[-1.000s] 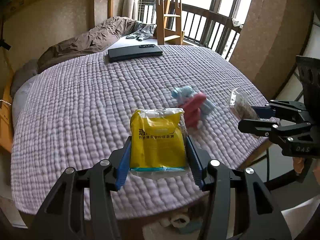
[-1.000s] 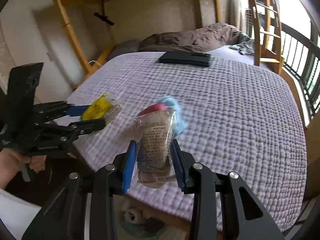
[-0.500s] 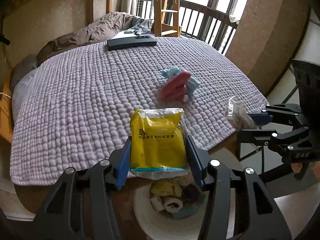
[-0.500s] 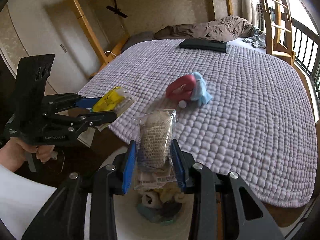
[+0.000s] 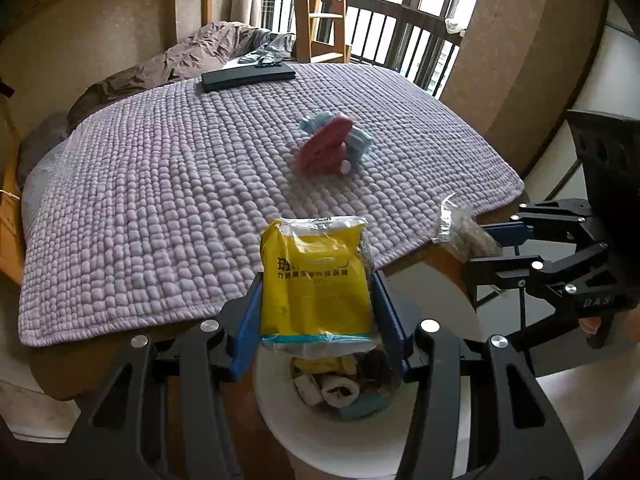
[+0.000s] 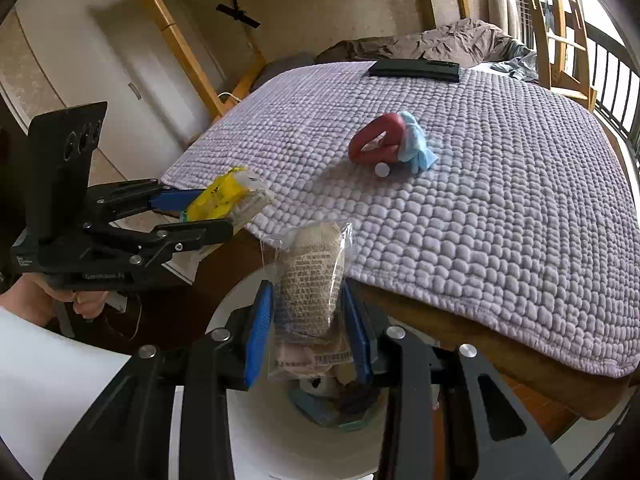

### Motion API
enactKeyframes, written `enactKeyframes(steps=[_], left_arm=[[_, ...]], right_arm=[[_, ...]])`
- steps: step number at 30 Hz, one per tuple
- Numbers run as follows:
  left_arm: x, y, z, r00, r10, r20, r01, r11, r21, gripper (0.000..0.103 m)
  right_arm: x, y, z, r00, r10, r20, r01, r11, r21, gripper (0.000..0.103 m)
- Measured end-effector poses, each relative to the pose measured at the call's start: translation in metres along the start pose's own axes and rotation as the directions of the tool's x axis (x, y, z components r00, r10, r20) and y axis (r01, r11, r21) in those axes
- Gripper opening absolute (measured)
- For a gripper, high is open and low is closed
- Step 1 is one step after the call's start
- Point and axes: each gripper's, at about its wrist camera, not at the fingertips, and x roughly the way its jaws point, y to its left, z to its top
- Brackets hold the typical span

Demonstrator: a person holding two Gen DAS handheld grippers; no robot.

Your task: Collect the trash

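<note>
My left gripper (image 5: 318, 300) is shut on a yellow plastic packet (image 5: 316, 276) and holds it over the white trash bin (image 5: 280, 420), which has several pieces of trash inside. My right gripper (image 6: 310, 312) is shut on a clear bag with a beige roll (image 6: 312, 276), also over the bin (image 6: 256, 432). Each gripper shows in the other's view, the left gripper (image 6: 208, 212) at left and the right gripper (image 5: 486, 242) at right. A red object on a blue cloth (image 5: 332, 146) lies on the purple quilt (image 5: 160, 184).
A flat black box (image 5: 246, 76) lies at the far end of the bed. A brown blanket (image 5: 168, 64) is bunched behind it. A wooden ladder (image 5: 320, 4) and a balcony railing (image 5: 400, 36) stand beyond. A wooden bed frame edge (image 6: 480, 328) runs beside the bin.
Both grippers pulled back from over the quilt, off the bed's edge, to above the white bin, each still holding its item. The red object and blue cloth stayed put.
</note>
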Motion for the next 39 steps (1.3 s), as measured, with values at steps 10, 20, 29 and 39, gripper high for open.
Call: enactKeyframes(steps=[10,20,29,39], left_arm=[[-0.005,-0.013,-0.021,0.999,-0.025,-0.035,0.026,0.999,0.037,0.053],[0.005,-0.027,-0.041,0.996,-0.034,-0.088,0.042,0.995,0.088,0.053],[0.026,-0.028,-0.048,0.991,-0.003,-0.137,0.018,0.994,0.105,0.053],[0.049,-0.023,-0.053,0.983,0.02,-0.181,-0.003,0.996,0.094,0.053]], right_arm=[[0.005,0.007,-0.012,0.999,0.034,-0.033,-0.035,0.999,-0.024,0.035],[0.02,0.007,-0.028,0.995,0.042,-0.091,-0.045,0.999,-0.027,0.035],[0.036,0.001,-0.037,0.991,0.013,-0.13,-0.016,1.0,-0.022,0.035],[0.058,-0.006,-0.048,0.986,-0.014,-0.169,0.014,1.0,-0.006,0.035]])
